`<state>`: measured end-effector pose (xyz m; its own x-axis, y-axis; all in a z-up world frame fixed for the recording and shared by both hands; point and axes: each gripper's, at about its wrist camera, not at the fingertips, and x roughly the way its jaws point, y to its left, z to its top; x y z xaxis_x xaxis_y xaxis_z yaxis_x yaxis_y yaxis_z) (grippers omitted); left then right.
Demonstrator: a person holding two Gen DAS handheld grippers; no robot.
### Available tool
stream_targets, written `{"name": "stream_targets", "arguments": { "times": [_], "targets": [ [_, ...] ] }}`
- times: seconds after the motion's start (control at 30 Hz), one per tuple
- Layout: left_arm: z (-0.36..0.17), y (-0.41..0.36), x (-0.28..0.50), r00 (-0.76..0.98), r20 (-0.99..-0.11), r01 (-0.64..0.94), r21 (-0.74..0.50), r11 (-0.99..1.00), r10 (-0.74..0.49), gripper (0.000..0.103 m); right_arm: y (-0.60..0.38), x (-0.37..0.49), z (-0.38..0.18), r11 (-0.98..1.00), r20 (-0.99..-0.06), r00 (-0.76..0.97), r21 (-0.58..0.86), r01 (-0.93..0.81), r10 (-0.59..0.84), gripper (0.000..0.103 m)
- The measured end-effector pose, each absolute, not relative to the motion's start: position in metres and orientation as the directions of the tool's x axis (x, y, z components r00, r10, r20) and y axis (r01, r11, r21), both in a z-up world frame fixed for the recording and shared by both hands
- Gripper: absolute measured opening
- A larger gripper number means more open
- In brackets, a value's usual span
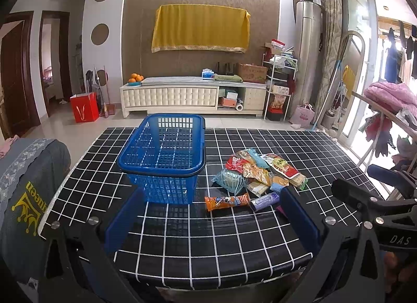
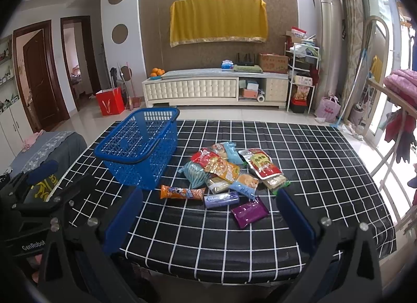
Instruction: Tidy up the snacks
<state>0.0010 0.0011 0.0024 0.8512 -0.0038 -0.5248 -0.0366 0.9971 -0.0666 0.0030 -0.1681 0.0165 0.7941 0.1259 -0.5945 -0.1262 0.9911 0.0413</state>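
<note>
The snack pile (image 2: 226, 172) lies on the bench (image 2: 325, 172) straight ahead of the right gripper (image 2: 208, 214), nearer it than the left gripper (image 1: 211, 217), blue basket (image 2: 138, 146) to its left; both grippers gape wide, holding nothing.

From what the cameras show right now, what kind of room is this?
Most likely a home living room. A low TV cabinet stands against a wallpapered wall, with a yellow cloth draped above it, perhaps over a screen. Laundry hangs at the right, and the snacks lie on a checked tablecloth.
</note>
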Motion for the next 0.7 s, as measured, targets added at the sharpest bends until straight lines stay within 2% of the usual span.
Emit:
{"name": "stream_targets", "arguments": {
  "times": [0.7],
  "targets": [
    [0.0022, 0.0012, 0.0004, 0.849, -0.529, -0.036, -0.058, 0.998, 0.0, 0.103, -0.1672, 0.0011, 0.023, 0.989, -0.593, 0.793, 0.046, -0.143, 0.142, 0.103]
  ]
}}
